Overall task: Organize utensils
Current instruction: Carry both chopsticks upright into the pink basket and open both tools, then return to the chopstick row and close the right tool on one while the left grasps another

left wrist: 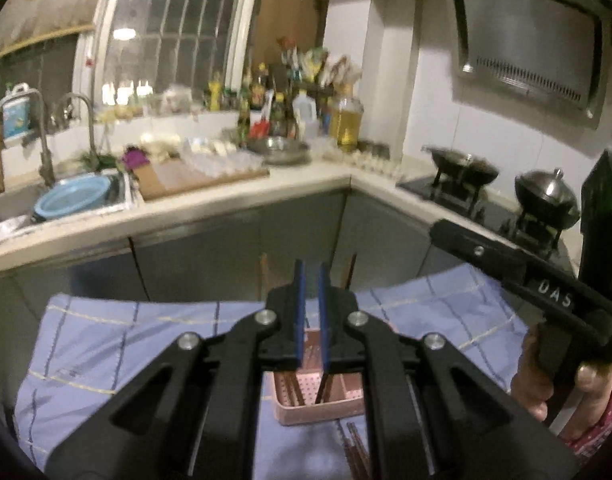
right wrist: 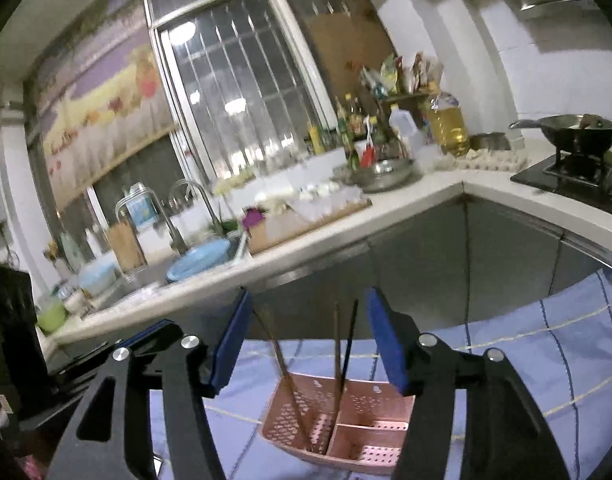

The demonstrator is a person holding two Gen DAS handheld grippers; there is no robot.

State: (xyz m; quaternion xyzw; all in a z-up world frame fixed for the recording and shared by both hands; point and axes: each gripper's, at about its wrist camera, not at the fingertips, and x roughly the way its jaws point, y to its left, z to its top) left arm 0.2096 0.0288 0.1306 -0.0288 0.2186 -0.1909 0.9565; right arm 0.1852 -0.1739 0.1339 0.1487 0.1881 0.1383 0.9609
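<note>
In the left wrist view, the left gripper [left wrist: 311, 312] sits at frame centre, its blue pads nearly together with nothing visibly between them. Below it, more chopsticks [left wrist: 356, 446] lie on the blue checked cloth [left wrist: 86, 352], likely waiting their turn. In the right wrist view, the right gripper [right wrist: 308, 344] hangs spread wide and empty above the pink divided basket [right wrist: 338, 424], where three chopsticks [right wrist: 337, 356] lean in the larger left compartment; the smaller right ones look empty.

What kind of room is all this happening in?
A home kitchen, by the look of it: a sink with a tap, a wok on the stove, and cooking-oil and sauce bottles crowding the counter.
</note>
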